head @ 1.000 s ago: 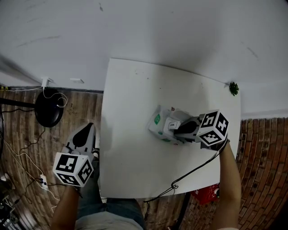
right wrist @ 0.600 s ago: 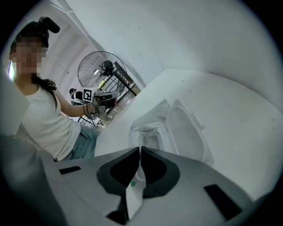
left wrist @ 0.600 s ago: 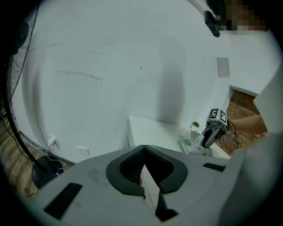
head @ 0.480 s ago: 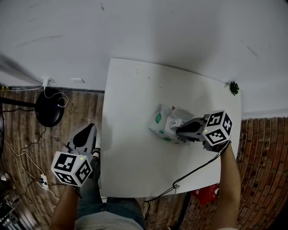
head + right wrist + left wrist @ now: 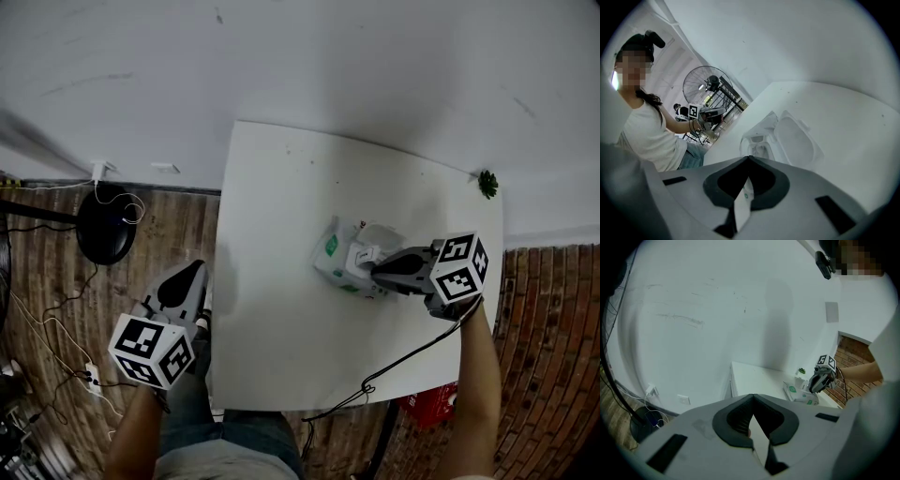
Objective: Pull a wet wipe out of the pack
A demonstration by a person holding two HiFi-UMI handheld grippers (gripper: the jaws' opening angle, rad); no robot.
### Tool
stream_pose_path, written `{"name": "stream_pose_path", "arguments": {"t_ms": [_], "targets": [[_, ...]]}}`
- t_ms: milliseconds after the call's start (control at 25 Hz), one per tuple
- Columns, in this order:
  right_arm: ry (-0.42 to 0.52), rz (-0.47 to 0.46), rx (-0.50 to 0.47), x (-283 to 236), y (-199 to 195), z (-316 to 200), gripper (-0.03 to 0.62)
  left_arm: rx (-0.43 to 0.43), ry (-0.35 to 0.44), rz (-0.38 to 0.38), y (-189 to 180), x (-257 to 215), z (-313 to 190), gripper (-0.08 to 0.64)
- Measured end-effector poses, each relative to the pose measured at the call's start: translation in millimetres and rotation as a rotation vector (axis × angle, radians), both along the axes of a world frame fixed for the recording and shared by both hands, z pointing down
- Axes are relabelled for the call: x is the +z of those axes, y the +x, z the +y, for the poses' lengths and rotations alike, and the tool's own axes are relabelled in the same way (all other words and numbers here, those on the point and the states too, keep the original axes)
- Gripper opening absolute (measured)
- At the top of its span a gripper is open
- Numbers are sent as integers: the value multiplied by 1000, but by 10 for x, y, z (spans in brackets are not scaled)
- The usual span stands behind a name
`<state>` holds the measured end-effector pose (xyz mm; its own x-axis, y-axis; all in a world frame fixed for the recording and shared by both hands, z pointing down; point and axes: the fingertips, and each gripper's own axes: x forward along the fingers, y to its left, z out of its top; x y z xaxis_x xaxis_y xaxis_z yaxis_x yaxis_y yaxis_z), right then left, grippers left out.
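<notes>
The wet wipe pack (image 5: 336, 258), white with green marks, lies in the middle of the white table (image 5: 272, 337). Its lid (image 5: 797, 140) is flipped open, and crumpled wipe material shows in the opening (image 5: 758, 151). My right gripper (image 5: 373, 270) reaches in from the right, jaws shut, tips at the near edge of that opening (image 5: 749, 157). No wipe shows drawn out, and whether the tips pinch any wipe is hidden. My left gripper (image 5: 184, 278) hangs off the table's left side over the floor, jaws shut and empty (image 5: 752, 396). The pack (image 5: 800, 393) shows far off in the left gripper view.
A small green plant (image 5: 487, 183) sits at the table's far right corner. A black cable (image 5: 403, 361) runs across the table's near right part. On the wooden floor to the left are a black round stand base (image 5: 103, 225) and loose wires. A white wall is behind the table.
My right gripper has drawn back a little to the right while its tips stay at the pack's opening. The left gripper has barely moved.
</notes>
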<state>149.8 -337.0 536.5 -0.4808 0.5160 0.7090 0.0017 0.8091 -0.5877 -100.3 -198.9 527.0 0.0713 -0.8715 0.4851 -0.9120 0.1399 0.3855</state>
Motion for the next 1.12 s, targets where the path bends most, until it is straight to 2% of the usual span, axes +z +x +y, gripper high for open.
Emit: {"name": "stream_pose_path", "arguments": {"t_ms": [280, 720, 1120], "targets": [[-61, -28, 74, -32, 32, -46, 2, 58, 5, 11, 135, 6, -27, 0], [7, -41, 52, -107, 19, -80, 0, 78, 7, -2, 200, -12, -88, 0], [67, -53, 77, -201, 18, -132, 0, 74, 16, -17, 159, -108, -108, 0]]}}
